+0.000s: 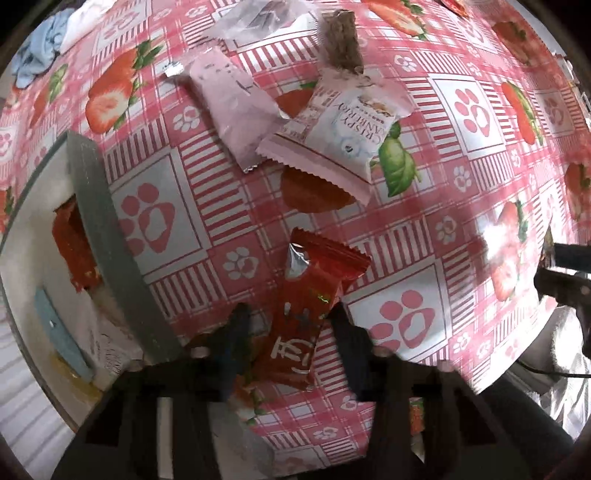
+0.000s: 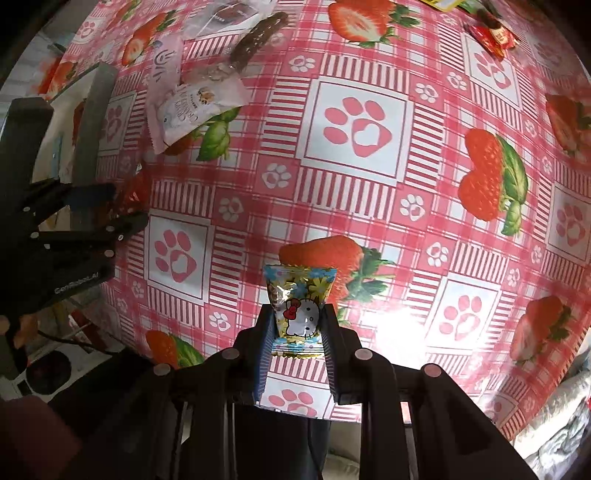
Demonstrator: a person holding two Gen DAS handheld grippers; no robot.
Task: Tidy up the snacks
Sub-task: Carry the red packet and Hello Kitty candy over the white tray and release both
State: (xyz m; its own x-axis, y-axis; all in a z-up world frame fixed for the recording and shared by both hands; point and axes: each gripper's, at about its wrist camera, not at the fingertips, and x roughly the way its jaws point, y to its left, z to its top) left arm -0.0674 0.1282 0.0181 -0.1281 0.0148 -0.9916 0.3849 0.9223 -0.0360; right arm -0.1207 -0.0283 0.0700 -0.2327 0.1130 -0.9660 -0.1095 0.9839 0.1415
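Observation:
My left gripper point(image 1: 291, 321) is open, its fingers on either side of a red snack packet point(image 1: 314, 295) that lies on the strawberry tablecloth point(image 1: 458, 110). The packet shows no grip on it. A grey-rimmed white box point(image 1: 99, 229) with red and pale packets inside stands at the left. My right gripper point(image 2: 297, 325) is shut on a small Hello Kitty candy packet point(image 2: 299, 306) and holds it above the cloth. The left gripper also shows at the left of the right wrist view point(image 2: 103, 210).
Further out lie a pink packet point(image 1: 236, 110), a "Crispy Cranberry" packet point(image 1: 343, 129), a brown bar point(image 1: 343, 37) and a clear wrapper point(image 1: 258, 18). Red packets point(image 2: 491, 37) lie at the far right. A blue cloth point(image 1: 37, 55) sits at the far left. The table edge runs along the bottom right.

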